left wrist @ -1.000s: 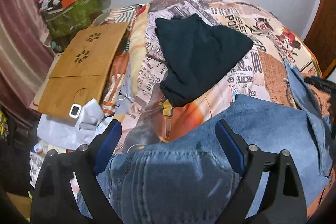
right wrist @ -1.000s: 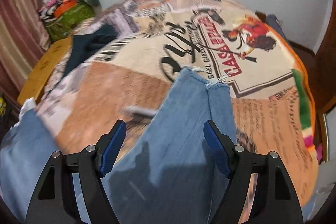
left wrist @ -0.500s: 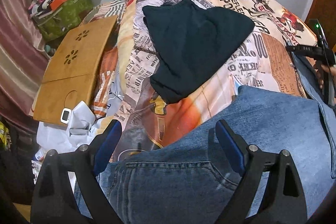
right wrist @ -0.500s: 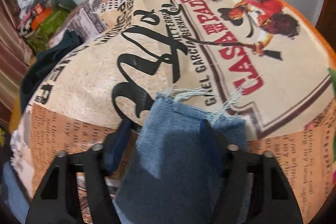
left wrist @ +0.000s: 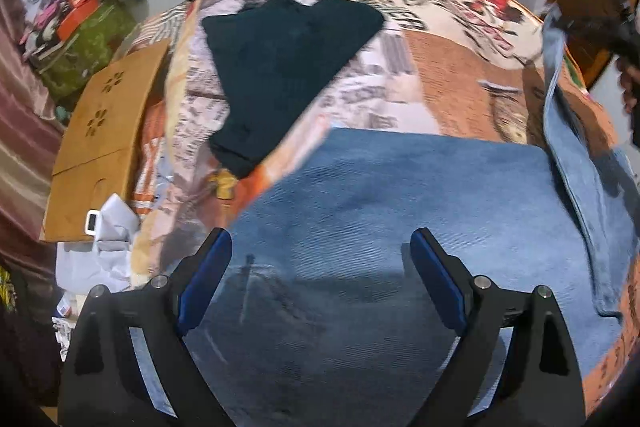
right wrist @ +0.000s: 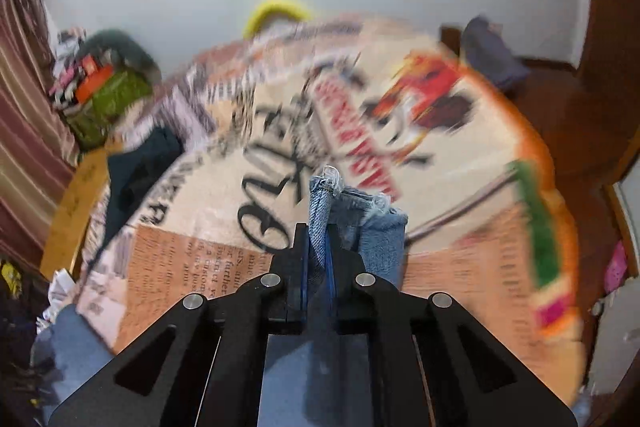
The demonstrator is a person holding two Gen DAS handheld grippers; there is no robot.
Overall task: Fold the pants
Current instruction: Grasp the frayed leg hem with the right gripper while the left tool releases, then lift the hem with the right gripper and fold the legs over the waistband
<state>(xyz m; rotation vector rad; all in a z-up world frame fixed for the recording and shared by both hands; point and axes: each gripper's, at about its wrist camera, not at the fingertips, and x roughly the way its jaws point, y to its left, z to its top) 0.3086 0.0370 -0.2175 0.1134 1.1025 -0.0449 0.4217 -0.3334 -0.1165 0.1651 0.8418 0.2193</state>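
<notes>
right gripper point(right wrist: 318, 239) clenched on jeans point(right wrist: 320, 215) hem; left gripper point(left wrist: 320, 259) spread wide above denim.

Jeans point(left wrist: 420, 195) are blue denim, matt twill weave, frayed threads at the hem point(right wrist: 352, 197). Bedspread point(left wrist: 452, 79) is printed cloth, soft and matt. Folded dark garment point(left wrist: 288, 59) is matt cloth. Lap desk point(left wrist: 108, 131) is smooth light wood. Gripper fingers point(left wrist: 512, 327) are matt black plastic, blue pads point(left wrist: 436, 279), shiny metal pins point(right wrist: 272, 279).
</notes>
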